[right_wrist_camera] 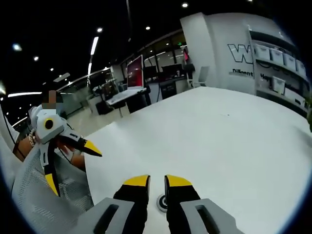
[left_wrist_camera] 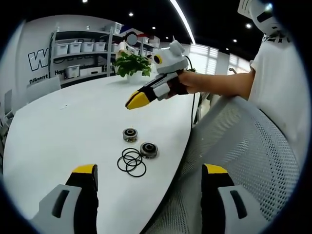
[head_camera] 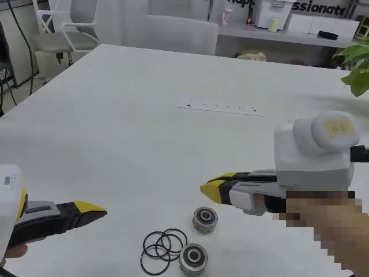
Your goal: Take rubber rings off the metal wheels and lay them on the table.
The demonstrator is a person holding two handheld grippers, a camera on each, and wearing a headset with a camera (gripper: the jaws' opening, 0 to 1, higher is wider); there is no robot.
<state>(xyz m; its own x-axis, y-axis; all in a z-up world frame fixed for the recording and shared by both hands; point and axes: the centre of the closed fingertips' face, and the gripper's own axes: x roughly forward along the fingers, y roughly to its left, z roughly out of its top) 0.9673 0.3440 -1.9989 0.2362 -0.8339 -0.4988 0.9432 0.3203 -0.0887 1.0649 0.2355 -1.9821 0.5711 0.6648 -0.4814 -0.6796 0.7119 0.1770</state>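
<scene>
Rubber rings [head_camera: 163,248]: a loose pile of thin black loops that overlap, flat on the table and closest to the person.
Near wheel [head_camera: 193,257]: at the right edge of the ring pile, lying flat.
Far wheel [head_camera: 204,218]: just beyond the ring pile and to its right, apart from the near wheel.
Left gripper [left_wrist_camera: 149,173]: left of the ring pile, tip pointing toward it; jaws spread wide, nothing between them.
Right gripper [right_wrist_camera: 157,183]: beyond and right of the ring pile, tip over the far wheel; jaws narrowed almost together, holding nothing.
Table [head_camera: 115,115]: white, bare around the ring pile.
White strip [head_camera: 222,108]: well beyond the ring pile.
Plant [head_camera: 357,63]: far right of the ring pile.
</scene>
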